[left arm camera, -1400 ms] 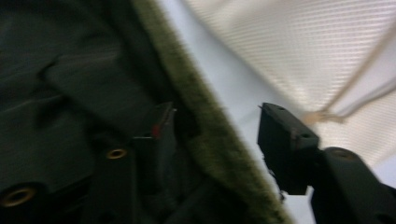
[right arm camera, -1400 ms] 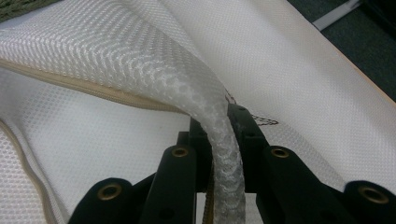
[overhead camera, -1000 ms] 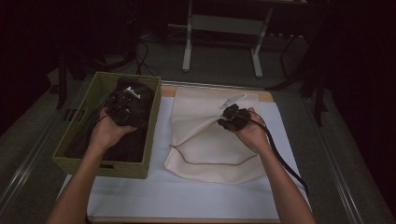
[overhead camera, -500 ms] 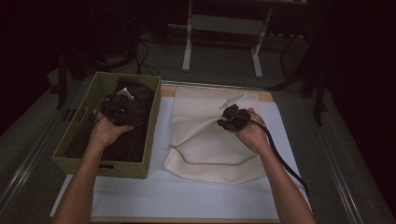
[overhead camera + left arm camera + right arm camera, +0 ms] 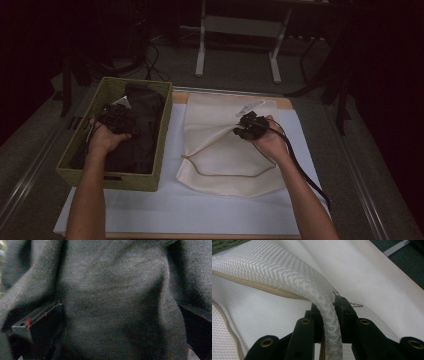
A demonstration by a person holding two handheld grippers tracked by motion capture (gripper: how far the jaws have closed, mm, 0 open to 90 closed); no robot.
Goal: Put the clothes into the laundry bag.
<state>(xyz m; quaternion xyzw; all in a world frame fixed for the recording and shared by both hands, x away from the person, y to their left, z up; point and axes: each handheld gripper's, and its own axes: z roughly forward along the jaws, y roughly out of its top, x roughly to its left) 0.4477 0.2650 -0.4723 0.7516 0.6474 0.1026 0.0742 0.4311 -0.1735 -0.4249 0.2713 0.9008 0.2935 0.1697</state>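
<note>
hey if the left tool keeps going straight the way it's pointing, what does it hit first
Most likely the dark garment in the green basket: the left tool points down into it, its jaws having just opened, cloth close ahead.

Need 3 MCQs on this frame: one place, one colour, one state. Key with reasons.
1. Where does the dark grey garment lie?
A. in the green woven basket
B. on the floor
C. on the mesh bag

2. What colour is the mesh laundry bag?
A. red
B. cream white
C. blue

3. How do the jaws of the right gripper stand?
A. wide open, holding nothing
B. closed on a cable
C. closed on the bag's mesh

Key: 1 A, high view shows dark cloth inside the basket walls. 2 B, pale in the high view and the right gripper view. 3 C, mesh is pinched between the jaws.
</note>
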